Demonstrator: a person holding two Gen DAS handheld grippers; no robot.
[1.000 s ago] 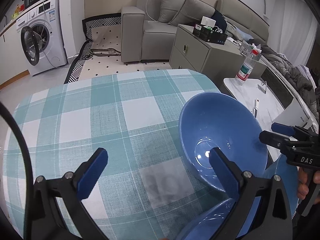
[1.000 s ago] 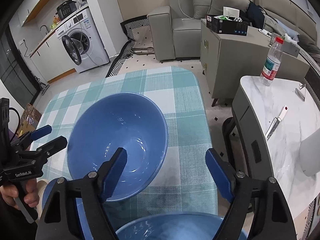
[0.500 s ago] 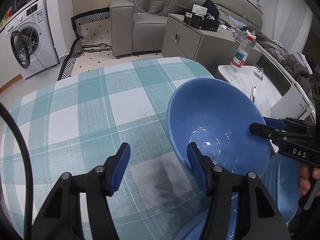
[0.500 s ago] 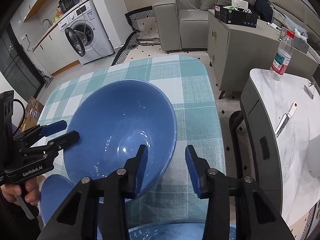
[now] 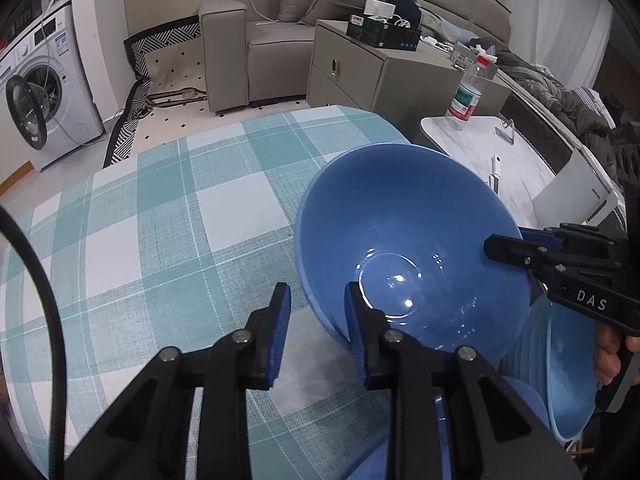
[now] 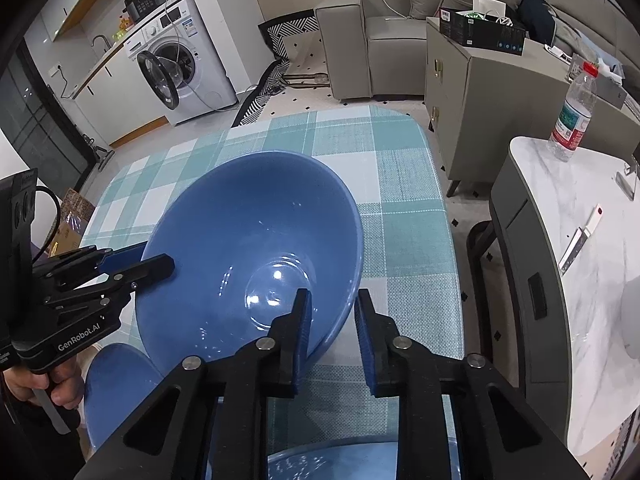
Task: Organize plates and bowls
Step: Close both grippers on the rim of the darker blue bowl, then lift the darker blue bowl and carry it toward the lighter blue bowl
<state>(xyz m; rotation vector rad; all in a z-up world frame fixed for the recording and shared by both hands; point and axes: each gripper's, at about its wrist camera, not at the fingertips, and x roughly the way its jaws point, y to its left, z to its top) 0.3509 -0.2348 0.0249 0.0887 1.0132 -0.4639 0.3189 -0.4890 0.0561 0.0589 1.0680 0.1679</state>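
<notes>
surface: checked tablecloth (image 5: 168, 216), mostly bare
big blue bowl (image 5: 408, 248): tilted near the table's front edge
left gripper (image 5: 316, 320): jaws just closing, pinching its near rim
right gripper (image 6: 330, 320): jaws just closing, pinching the opposite rim
smaller blue bowl (image 6: 116, 392): loose beside it
progress: early; stacking not yet done

I see a white front-loading washing machine (image 6: 182, 66) with its door open. A grey fabric sofa (image 5: 276, 36) stands behind, and a clear plastic bottle (image 6: 574, 118) stands on a white marble side table (image 6: 592, 264).

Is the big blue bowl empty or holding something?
Empty: the big blue bowl shows only its bare glossy base with light reflections in both wrist views.
</notes>
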